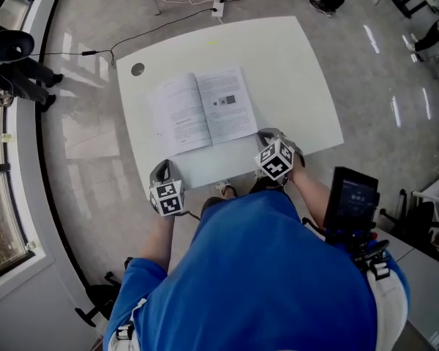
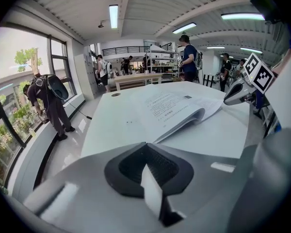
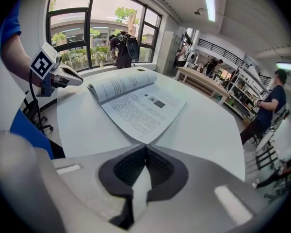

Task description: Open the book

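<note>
Both my left gripper [image 1: 161, 170] and right gripper [image 1: 268, 134] have jaws together, empty; unheld at twelve o'clock, the open book [image 1: 203, 110], pages bowed, could flop shut.

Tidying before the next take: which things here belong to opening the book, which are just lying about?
Job: open white printed paper book; left tool, shut; right tool, shut; white table.
Lying about: black floor cable; white power strip; grey round table port.

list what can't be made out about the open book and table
- Book print: too small in head view, blurred in gripper views.
- Book's cover: every view, under its open pages.
- Black device screen: head view, too small to read.
- Round spot on table: too small in any view.
</note>
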Demonstrator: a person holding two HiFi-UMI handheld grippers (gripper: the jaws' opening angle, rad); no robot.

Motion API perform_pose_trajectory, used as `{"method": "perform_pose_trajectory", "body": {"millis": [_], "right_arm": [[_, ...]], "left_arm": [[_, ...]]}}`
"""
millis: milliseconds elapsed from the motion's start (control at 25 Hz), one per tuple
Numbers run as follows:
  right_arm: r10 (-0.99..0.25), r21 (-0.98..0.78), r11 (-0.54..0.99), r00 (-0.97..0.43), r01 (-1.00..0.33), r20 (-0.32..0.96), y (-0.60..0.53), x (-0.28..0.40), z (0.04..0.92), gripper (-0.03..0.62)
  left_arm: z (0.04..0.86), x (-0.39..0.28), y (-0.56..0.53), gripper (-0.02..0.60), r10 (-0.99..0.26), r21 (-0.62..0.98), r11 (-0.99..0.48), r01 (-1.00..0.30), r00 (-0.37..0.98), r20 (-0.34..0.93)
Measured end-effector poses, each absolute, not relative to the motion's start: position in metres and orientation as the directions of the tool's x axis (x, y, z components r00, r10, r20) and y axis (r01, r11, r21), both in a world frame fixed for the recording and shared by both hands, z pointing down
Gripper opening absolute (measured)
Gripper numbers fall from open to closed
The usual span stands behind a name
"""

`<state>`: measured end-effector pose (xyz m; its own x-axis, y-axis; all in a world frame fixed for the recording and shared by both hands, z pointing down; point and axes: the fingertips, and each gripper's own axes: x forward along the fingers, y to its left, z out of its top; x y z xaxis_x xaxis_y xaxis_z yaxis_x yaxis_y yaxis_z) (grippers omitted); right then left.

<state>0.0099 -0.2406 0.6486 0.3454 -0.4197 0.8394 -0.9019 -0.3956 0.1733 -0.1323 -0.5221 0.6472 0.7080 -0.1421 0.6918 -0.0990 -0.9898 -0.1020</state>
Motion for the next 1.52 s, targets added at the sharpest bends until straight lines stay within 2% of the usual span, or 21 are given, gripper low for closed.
{"method": "perform_pose_trajectory", "body": {"millis": [440, 1000, 1200, 1520], "right_arm": [[-0.498, 0.170, -0.431, 0.391, -0.886, 0.774, -0.221, -0.009, 0.628, 0.003], [-0.763, 0.059, -0.465, 0.434, -0.883, 0.480, -0.159, -0.087, 0.507, 0.003], [-0.774, 0.064, -0.503, 0.482, -0.862, 0.411, -0.146, -0.103, 0.480, 0.003], [-0.755, 0.060, -0.570, 0.551, -0.819, 0.356, -0.138, -0.117, 0.452, 0.003]], "left_arm": [[0.623, -0.128, -0.468, 0.008, -0.123, -0.089, -0.992, -0.087, 0.797, 0.591], [0.498, -0.178, -0.323, 0.006, -0.127, -0.080, -0.991, -0.105, 0.928, 0.350], [0.474, -0.196, -0.300, 0.006, -0.070, -0.121, -0.992, -0.039, 0.961, 0.267], [0.461, -0.198, -0.289, 0.006, 0.021, -0.118, -0.992, 0.052, 0.969, 0.247]]}}
